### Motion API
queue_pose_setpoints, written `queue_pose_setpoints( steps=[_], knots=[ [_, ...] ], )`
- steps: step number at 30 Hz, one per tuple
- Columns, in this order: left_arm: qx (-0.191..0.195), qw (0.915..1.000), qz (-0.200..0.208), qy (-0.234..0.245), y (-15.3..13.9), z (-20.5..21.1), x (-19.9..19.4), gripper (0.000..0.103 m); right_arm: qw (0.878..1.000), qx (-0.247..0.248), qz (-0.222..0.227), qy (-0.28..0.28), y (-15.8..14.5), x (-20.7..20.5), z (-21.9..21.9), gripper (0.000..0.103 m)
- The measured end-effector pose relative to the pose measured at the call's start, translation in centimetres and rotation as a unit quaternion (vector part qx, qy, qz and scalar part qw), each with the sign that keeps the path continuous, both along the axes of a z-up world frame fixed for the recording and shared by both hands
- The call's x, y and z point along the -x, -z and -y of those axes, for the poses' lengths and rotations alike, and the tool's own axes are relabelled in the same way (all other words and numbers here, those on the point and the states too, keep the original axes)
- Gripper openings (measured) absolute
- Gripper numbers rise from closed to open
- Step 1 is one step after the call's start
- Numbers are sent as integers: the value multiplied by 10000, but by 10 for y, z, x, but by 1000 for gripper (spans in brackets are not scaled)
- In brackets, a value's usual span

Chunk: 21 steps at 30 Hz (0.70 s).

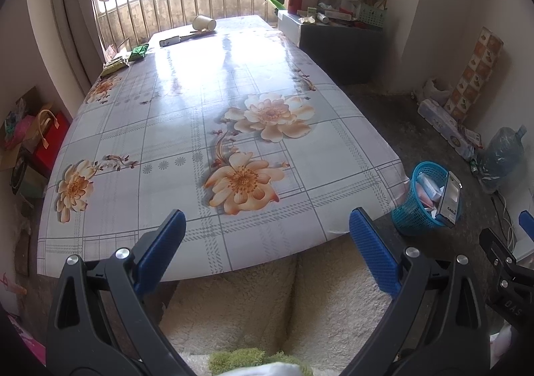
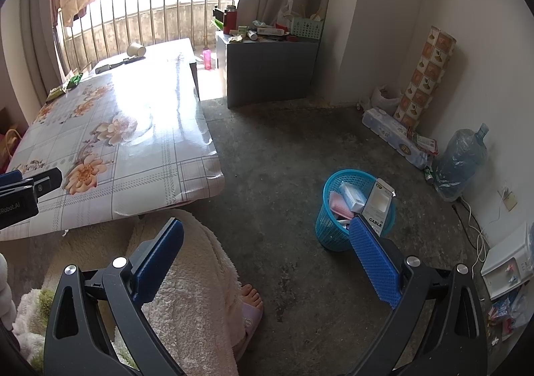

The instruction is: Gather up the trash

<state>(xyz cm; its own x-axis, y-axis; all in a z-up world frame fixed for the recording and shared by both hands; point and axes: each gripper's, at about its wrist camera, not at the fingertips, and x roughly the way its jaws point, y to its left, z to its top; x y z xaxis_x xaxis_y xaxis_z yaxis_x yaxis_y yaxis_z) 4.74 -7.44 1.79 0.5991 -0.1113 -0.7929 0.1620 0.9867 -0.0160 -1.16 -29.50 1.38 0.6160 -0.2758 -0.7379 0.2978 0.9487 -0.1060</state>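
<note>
A blue mesh trash basket (image 2: 337, 229) stands on the floor right of the table, holding a white "CABLE" box (image 2: 378, 207) and other packets; it also shows in the left wrist view (image 1: 412, 212). A paper cup (image 1: 204, 23) lies on its side at the table's far end, with a flat grey item (image 1: 170, 41) and green snack wrappers (image 1: 138, 52) near the far left edge. My left gripper (image 1: 267, 229) is open and empty over the table's near edge. My right gripper (image 2: 267, 242) is open and empty above the floor, left of the basket.
The floral-cloth table (image 1: 167, 115) fills the left wrist view. A grey cabinet (image 2: 267, 65) with clutter stands at the back. A water jug (image 2: 462, 155), tissue pack (image 2: 393, 135) and patterned roll (image 2: 424, 75) line the right wall. The person's leg and slippered foot (image 2: 248, 306) are below.
</note>
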Motion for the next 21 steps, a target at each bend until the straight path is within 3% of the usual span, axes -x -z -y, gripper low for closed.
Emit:
queue_pose_setpoints(
  steps=[21],
  knots=[
    [11,10000,-8,11,0,-2,-2,94,10000,-7,0,-7,-1,0,0,96]
  ],
)
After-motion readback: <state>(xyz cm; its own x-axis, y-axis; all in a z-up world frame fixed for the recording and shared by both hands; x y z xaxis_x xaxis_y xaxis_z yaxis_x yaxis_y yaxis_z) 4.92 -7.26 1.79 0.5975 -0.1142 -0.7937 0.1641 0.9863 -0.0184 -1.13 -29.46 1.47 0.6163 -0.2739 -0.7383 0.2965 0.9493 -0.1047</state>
